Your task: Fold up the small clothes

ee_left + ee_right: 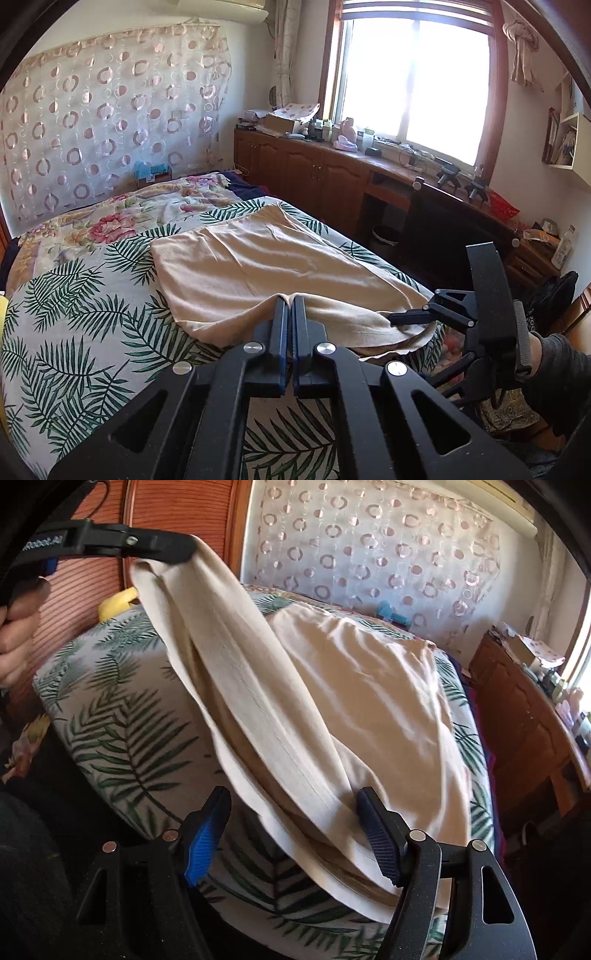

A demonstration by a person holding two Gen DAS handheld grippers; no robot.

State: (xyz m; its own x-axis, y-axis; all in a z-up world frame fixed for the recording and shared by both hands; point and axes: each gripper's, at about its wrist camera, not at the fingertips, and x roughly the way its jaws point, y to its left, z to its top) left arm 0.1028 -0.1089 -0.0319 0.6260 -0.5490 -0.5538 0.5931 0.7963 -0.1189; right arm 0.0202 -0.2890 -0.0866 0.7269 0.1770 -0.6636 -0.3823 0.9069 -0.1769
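Draping across the leaf-print bed (74,332), one soft beige cloth (258,266), left gripper (290,301) jaws clamped on its edge, right gripper (291,812) jaws apart.

1. the left tongs (291,301), fingers pressed together, pinch the near edge of a beige garment (266,266).
2. the garment lies spread on a bed (74,332) with a palm-leaf cover.
3. the right tongs (397,316) touch the garment's right corner.
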